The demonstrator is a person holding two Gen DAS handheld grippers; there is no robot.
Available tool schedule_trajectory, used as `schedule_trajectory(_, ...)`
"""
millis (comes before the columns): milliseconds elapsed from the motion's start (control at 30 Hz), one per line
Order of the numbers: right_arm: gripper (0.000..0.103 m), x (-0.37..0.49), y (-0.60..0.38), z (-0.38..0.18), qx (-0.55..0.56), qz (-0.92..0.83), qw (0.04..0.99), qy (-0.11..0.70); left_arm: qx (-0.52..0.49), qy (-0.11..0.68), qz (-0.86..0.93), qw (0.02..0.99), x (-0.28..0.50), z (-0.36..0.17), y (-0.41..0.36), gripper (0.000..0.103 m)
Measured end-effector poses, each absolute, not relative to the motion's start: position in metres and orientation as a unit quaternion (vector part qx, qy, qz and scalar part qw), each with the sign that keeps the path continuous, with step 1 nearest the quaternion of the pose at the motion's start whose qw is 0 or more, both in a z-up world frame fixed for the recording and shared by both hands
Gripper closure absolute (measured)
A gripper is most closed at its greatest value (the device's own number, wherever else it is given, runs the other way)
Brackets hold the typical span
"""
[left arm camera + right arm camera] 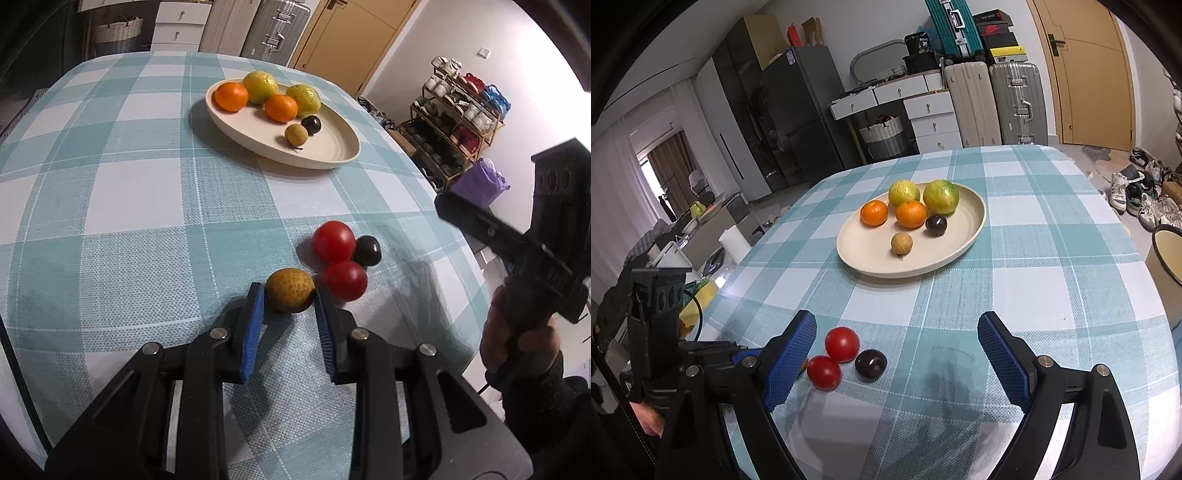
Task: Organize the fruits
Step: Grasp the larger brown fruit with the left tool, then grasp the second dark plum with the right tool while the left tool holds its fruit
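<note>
A cream plate on the checked tablecloth holds two oranges, two green-yellow citrus fruits, a dark plum and a small tan longan. Near the table's front edge lie two red tomatoes, a dark plum and a tan longan. My left gripper has its blue pads against both sides of this longan, which rests on the cloth. My right gripper is wide open and empty, just right of the tomatoes and plum.
The table's right edge drops off to a shoe rack and a purple bag. Drawers, suitcases and a door stand behind the table. A round bin stands at the table's right side.
</note>
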State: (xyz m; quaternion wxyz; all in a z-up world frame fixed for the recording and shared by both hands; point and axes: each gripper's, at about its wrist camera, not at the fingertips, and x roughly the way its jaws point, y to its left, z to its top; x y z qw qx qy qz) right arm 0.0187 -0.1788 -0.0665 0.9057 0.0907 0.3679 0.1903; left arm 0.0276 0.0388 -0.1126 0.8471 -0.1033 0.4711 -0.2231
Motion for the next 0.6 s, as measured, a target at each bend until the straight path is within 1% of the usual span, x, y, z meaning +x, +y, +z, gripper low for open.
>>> schedule_trajectory(533,0.012,0.020,-0.166,-0.099,0.091,0.206,0.885,0.407,-0.122,0.461,-0.203,0.855,0.031,-0.105,0.064,0.078)
schedule_trajectory(600,0.014,0.022,-0.165,-0.102,0.093,0.209,0.882,0.412,-0.125,0.461,-0.201,0.855,0.032,-0.105,0.067,0.078)
